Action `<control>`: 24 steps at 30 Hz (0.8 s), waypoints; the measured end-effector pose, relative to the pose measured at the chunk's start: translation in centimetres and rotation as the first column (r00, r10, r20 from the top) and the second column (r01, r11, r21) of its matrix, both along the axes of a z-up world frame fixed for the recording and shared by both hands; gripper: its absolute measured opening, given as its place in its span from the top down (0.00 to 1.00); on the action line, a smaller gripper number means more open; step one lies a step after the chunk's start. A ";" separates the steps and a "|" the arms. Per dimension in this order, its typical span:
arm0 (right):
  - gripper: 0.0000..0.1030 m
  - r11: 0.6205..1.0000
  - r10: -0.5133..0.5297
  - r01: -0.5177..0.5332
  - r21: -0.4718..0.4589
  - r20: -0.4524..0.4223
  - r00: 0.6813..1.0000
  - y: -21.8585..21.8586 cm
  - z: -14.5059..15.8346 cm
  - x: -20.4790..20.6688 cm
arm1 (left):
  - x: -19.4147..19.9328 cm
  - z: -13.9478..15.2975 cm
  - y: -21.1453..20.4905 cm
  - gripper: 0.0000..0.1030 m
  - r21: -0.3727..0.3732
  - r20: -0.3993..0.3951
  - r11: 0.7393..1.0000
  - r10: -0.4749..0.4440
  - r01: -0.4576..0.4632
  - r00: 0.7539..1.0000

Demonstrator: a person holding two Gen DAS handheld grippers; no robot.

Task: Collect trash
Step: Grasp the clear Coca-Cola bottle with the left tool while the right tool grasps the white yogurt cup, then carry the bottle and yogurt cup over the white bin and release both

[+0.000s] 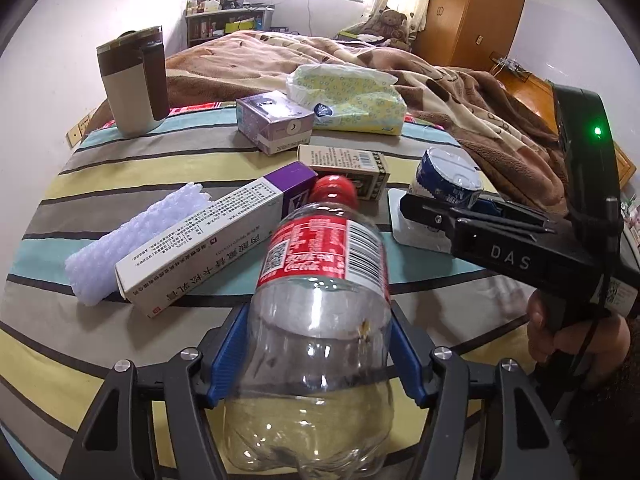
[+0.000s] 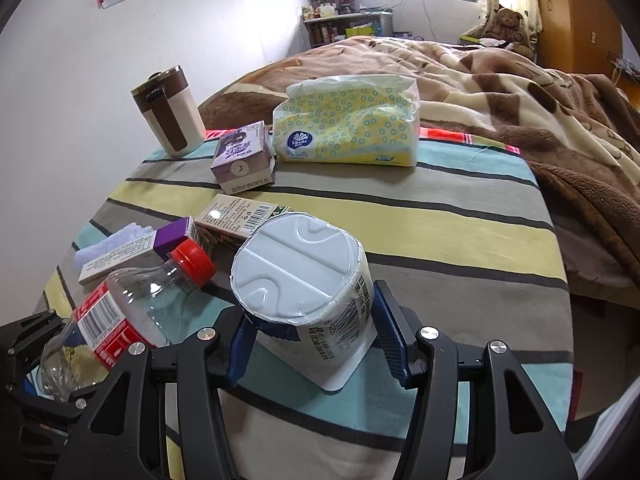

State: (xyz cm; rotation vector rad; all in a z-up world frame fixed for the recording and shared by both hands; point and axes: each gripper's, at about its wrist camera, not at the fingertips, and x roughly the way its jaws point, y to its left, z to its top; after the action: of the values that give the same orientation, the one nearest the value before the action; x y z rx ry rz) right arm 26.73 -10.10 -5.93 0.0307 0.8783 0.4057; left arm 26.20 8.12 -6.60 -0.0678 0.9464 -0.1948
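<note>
My left gripper (image 1: 316, 356) is shut on an empty clear cola bottle (image 1: 320, 320) with a red cap, held just above the striped cloth; the bottle also shows in the right wrist view (image 2: 120, 316). My right gripper (image 2: 316, 344) is shut on a white yogurt cup (image 2: 300, 272), upside down, its flat rim on the cloth; in the left wrist view the cup (image 1: 448, 184) sits between the right gripper's fingers (image 1: 432, 212). A long white and purple carton (image 1: 212, 236), a small printed box (image 1: 348, 168) and a white foam sleeve (image 1: 132, 240) lie beside the bottle.
On the striped tablecloth (image 2: 440, 216) stand a brown and beige mug (image 1: 134, 80), a purple milk carton (image 1: 276, 120) and a yellow tissue pack (image 2: 348, 124). A bed with a brown blanket (image 2: 520, 92) lies behind the table. The table edge is close at the right.
</note>
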 end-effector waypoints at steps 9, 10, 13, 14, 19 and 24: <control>0.46 1.000 -0.017 0.017 0.017 0.009 1.000 -0.8 0.4 -1.4 | -0.8 0.1 -0.8 0.40 -0.011 -0.010 1.000 -0.010 0.010 1.000; 0.46 1.000 -0.018 0.018 0.018 0.009 1.000 -0.8 0.4 -1.5 | -0.7 0.1 -0.7 0.39 -0.031 -0.013 0.999 -0.013 0.012 1.000; 0.46 0.999 -0.021 0.021 0.024 0.006 1.000 -0.9 0.3 -1.6 | -0.2 0.0 -0.8 0.39 -0.035 -0.025 0.999 -0.008 0.007 1.000; 0.46 0.999 -0.024 0.024 0.028 0.005 1.000 -1.0 0.3 -1.5 | 0.0 0.0 -0.9 0.39 -0.030 -0.029 1.000 -0.002 0.001 1.000; 0.46 0.999 -0.032 0.032 0.043 -0.004 0.999 -1.3 0.1 -1.6 | 1.0 -0.9 -1.1 0.39 -0.029 -0.069 0.999 0.014 -0.016 0.997; 0.46 0.998 -0.034 0.033 0.044 0.007 0.999 -1.4 0.3 -2.0 | 0.7 -0.6 -1.5 0.40 -0.010 -0.047 1.000 0.022 -0.023 0.999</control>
State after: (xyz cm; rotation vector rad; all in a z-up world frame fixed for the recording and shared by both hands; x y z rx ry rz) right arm 24.75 -11.53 -5.59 0.0839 0.8601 0.3935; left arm 26.92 6.65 -7.24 -0.0926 0.9913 -0.1778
